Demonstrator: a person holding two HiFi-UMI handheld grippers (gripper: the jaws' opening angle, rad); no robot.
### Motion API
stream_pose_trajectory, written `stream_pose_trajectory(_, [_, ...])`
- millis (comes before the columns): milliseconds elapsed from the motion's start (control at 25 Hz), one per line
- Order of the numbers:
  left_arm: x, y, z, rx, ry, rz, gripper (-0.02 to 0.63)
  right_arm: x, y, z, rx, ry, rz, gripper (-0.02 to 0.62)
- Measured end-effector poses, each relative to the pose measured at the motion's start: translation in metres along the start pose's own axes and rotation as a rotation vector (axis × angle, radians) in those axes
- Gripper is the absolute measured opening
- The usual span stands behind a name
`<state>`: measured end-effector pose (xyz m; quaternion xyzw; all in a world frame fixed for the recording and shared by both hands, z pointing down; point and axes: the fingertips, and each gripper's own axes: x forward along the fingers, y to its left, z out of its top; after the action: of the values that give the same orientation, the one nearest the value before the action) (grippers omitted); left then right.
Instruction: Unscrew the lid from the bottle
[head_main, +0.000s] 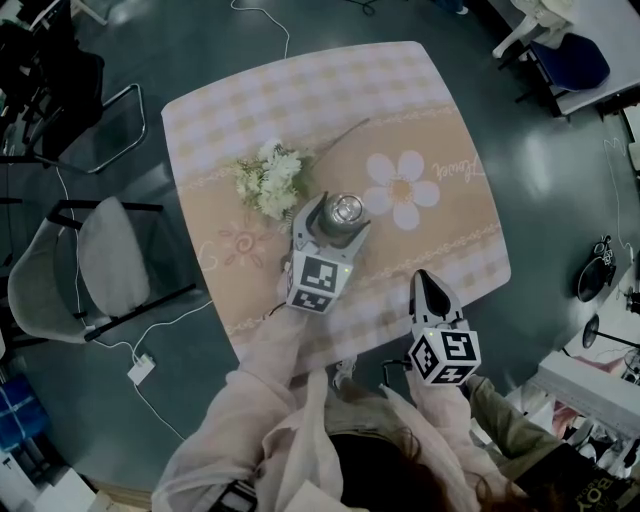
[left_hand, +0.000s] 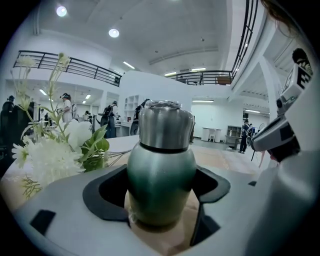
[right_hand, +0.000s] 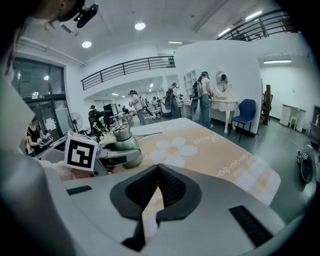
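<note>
Left claw (head_main: 336, 230), seen from the head view, is closed round the body of a squat green metal bottle (head_main: 345, 210), one jaw on either side. The bottle stands upright near the middle of a table (head_main: 440, 150) laid with a peach and white checked cloth printed with a large daisy, and its silver steel screw lid (head_main: 346, 207) is still on. A bunch of white artificial flowers (head_main: 270, 180) lies just beside the bottle, towards the far left corner. The right claw (head_main: 427, 285) hangs over the near edge towards the right corner, apart from the bottle, with its jaws together. A grey chair (head_main: 90, 265) stands off the table's left edge.

Left gripper view: the dark pads (left_hand: 107, 192) of the left claw (left_hand: 161, 195) press the lower sides of the bottle (left_hand: 161, 165). The lid (left_hand: 166, 125) rises clear above them, and the flowers (left_hand: 50, 155) are at the left.

Right gripper view: the right claw (right_hand: 158, 175) has its ribbed pads (right_hand: 170, 187) meeting at the tips with nothing between them. Beyond it, to the left, the bottle (right_hand: 129, 146) stands in the left claw (right_hand: 120, 156).
</note>
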<state>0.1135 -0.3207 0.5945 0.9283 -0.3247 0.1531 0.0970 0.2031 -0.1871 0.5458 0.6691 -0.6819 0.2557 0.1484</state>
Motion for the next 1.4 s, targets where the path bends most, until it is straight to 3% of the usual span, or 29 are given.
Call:
stream_pose_trajectory(560, [-0.013,-0.008,0.018,0.023,-0.039,0.004,0.379,-0.006,0.004,0.003,-0.015,-0.01,0.026,0.014])
stream_pose_trajectory(1400, [-0.078,-0.05,0.048,0.061,-0.035,0.001,0.38,-0.035,0.025,0.017,-0.061,-0.075,0.13,0.014])
